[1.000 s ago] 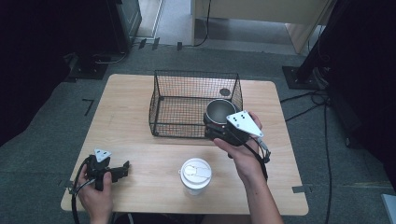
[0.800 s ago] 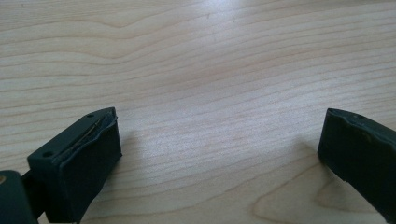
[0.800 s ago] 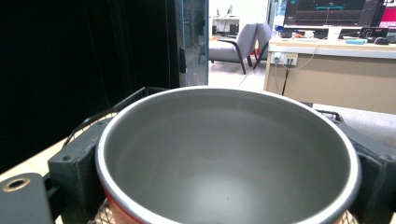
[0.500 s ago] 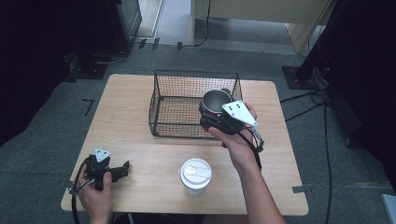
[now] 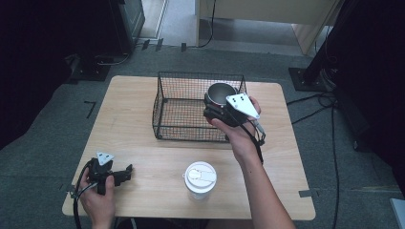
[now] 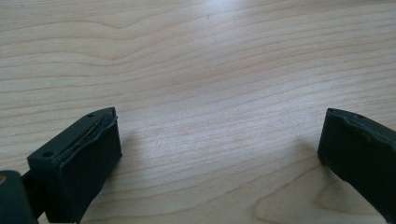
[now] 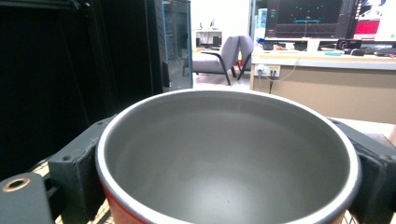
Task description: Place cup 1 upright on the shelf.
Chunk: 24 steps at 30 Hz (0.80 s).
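**Steel cup held over the wire basket's right end**

Steel-grey inside, red on the outer wall: the cup (image 7: 229, 158) sits clamped between the two jaws of the right gripper (image 5: 220, 109), one jaw on each side of its wall just under the rim. Mouth faces up and level, so the hold looks meant to keep it upright in carriage. Inside appears empty.

From the high view, the cup (image 5: 220, 94) hangs over the right end of the wire basket (image 5: 184, 112), at or just above rim height; whether its base has cleared the wire or is partly inside, I cannot tell. Basket stands near the table's far edge, roughly centred. Its floor is bare mesh as far as I can see.

Left gripper (image 5: 117, 174) rests low near the table's near-left corner, jaws spread wide with nothing between them; its own camera shows bare wood grain of the table (image 6: 201, 70). Judged parked there to stay out of the working hand's way.

White lidded paper cup (image 5: 200, 179) stands close to the near edge, about mid-table, well apart from the basket and untouched.

Judgement: the step in hand is moving the steel cup at the basket. Side-on grip leaves the base free for setting down flat; main risk is catching the wire rim.
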Motion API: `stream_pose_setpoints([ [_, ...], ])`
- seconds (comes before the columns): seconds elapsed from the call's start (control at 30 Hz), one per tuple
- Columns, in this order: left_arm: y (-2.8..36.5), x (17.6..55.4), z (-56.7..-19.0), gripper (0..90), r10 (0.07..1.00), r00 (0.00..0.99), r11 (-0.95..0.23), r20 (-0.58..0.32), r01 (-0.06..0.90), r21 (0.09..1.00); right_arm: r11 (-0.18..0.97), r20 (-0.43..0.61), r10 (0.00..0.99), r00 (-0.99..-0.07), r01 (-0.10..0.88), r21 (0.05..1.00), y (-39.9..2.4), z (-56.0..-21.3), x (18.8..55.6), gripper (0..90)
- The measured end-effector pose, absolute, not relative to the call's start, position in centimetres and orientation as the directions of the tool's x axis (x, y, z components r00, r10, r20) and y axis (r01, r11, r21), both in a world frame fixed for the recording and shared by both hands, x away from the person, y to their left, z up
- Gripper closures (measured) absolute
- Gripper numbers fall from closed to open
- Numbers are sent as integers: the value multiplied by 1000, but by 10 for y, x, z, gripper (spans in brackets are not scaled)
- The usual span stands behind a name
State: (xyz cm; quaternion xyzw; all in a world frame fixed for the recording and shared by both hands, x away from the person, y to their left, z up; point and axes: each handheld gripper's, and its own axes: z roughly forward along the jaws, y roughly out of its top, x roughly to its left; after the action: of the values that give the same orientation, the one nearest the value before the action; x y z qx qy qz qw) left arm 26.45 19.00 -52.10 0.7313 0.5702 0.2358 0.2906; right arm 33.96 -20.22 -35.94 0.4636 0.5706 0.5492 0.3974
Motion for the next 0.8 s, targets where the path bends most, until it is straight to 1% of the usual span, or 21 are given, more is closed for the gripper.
stream_pose_setpoints([
  [0.27,190,265,-521,0,971,239,-181,13,697,694,-30,50,976,-214,96,995,-201,-368,357,68],
  [0.43,190,265,-521,0,971,239,-181,13,697,694,-45,63,983,-175,104,994,-202,-375,375,68],
  [0.8,190,265,-521,0,971,239,-182,14,699,692,-61,76,986,-150,104,993,-198,-384,399,68],
])
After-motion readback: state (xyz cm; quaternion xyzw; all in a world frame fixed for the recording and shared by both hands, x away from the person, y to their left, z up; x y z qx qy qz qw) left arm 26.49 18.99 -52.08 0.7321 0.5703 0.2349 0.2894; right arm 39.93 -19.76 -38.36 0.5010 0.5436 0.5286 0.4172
